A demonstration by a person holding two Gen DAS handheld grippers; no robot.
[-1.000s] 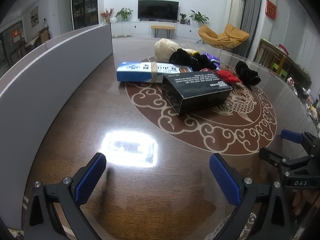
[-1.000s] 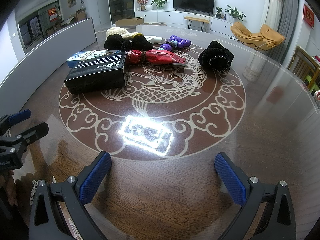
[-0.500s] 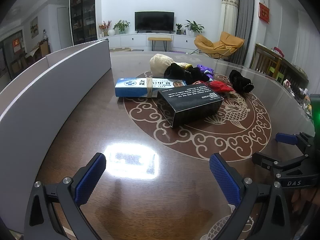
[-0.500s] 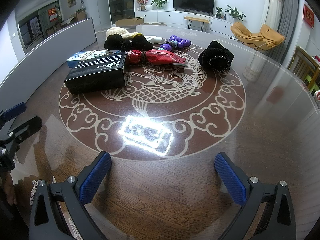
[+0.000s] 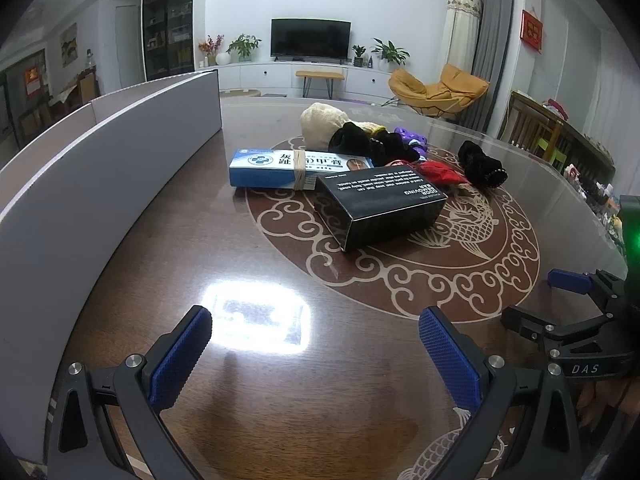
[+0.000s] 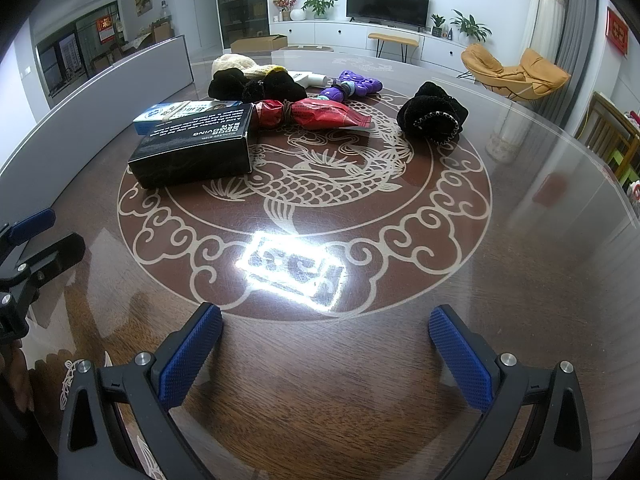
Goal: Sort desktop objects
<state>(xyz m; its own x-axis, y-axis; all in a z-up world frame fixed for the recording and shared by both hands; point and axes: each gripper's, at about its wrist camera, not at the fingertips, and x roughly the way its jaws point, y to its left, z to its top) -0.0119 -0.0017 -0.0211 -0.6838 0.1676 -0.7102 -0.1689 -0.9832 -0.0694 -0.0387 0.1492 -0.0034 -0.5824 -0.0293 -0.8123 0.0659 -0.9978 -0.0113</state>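
Observation:
A black box [image 5: 380, 210] [image 6: 196, 146] lies on the round wooden table, with a blue-and-white box [image 5: 296, 168] [image 6: 160, 114] bound by a rubber band behind it. Beyond them lie a red packet [image 6: 316, 114], black cloth pieces [image 6: 256, 84], a cream cloth [image 5: 320, 124], a purple toy [image 6: 354, 84] and a black pouch [image 6: 434, 118] [image 5: 482, 166]. My left gripper [image 5: 316, 356] is open and empty over the near table. My right gripper [image 6: 326, 360] is open and empty, to the right of the left one.
A long grey-white board [image 5: 100, 172] stands upright along the table's left side. The table rim [image 6: 600, 168] curves round on the right. The right gripper shows at the right edge of the left wrist view [image 5: 572, 312].
The left gripper has risen and tilted up a little, so the objects sit lower in its view. The right gripper has stayed still.

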